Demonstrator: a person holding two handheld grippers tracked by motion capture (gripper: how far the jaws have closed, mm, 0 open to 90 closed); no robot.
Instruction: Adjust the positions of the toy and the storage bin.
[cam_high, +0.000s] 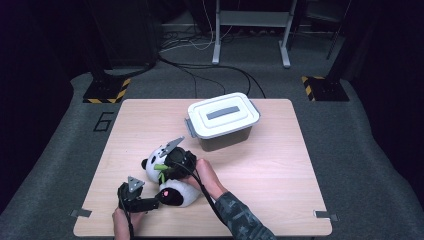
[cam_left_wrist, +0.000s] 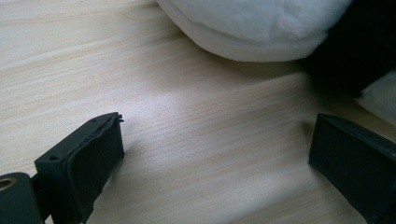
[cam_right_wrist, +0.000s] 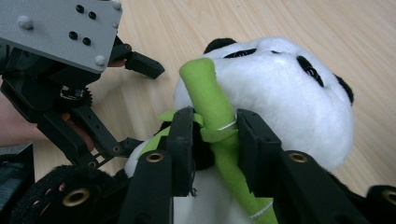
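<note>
Black jaws of right gripper (cam_right_wrist: 215, 140) bracket green bamboo stalk (cam_right_wrist: 212, 98) on panda plush (cam_right_wrist: 285, 102), pads at stalk's sides, firm pinch unclear. Left gripper (cam_left_wrist: 210, 154) rests on bench (cam_left_wrist: 187, 116), jaws wide, empty, plush just ahead. Lidded bin (cam_high: 223, 120) well beyond both. Judgement: grasp underway; lift, any stowing remain.

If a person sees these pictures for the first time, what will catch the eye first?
Probably the plush panda lying near the front edge of the wooden table, with the right gripper straddling its green bamboo stalk. Behind it stands a closed grey bin with a white lid. The left gripper rests open beside the panda.
</note>
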